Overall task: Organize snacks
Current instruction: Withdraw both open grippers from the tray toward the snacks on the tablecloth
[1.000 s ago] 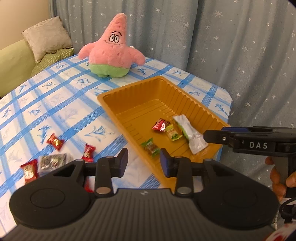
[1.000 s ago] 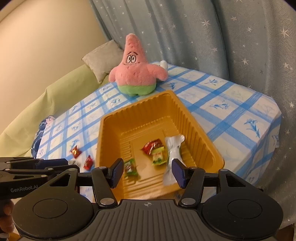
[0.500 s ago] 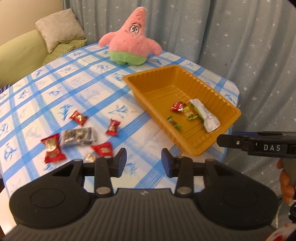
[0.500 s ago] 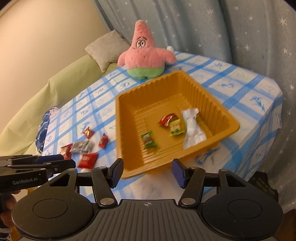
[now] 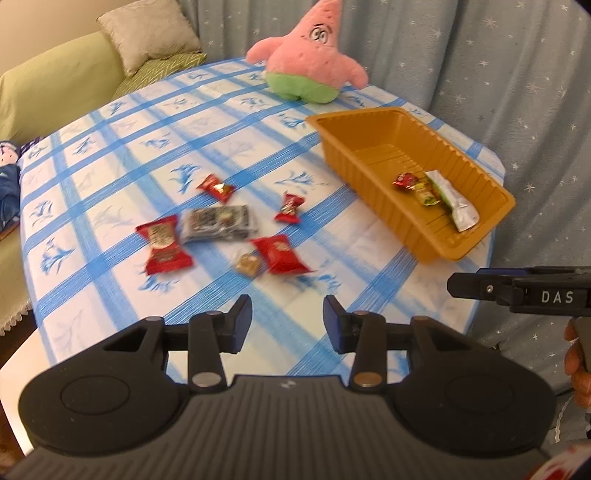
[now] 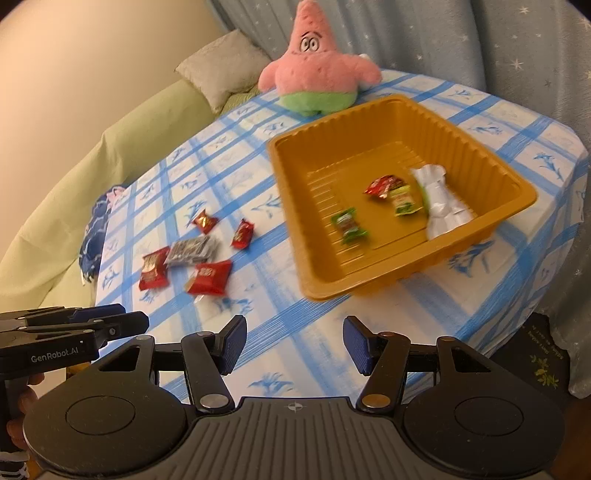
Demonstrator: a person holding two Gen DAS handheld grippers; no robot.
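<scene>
An orange tray [image 5: 369, 122] [image 6: 291, 206] sits at the table's right end. It holds a red candy [image 6: 382, 185], two green candies [image 6: 349, 225] and a white wrapper [image 6: 441, 205]. Several loose snacks lie on the cloth left of the tray: red packets [image 5: 164, 245] [image 5: 280, 254], a grey packet [image 5: 219, 223], small red candies [image 5: 216, 188] [image 5: 290, 208] and a tan candy [image 5: 248, 264]. My left gripper [image 5: 287, 325] is open and empty, above the near table edge. My right gripper [image 6: 293, 343] is open and empty, in front of the tray.
A pink star plush toy [image 5: 312, 62] [image 6: 317, 74] sits at the table's far side. A green sofa with cushions [image 5: 144, 31] stands to the left. A starred grey curtain [image 5: 480, 55] hangs behind.
Both grippers have pulled back and away from the tray. The loose snacks on the cloth have come fully into both views. Both stay open and empty.
</scene>
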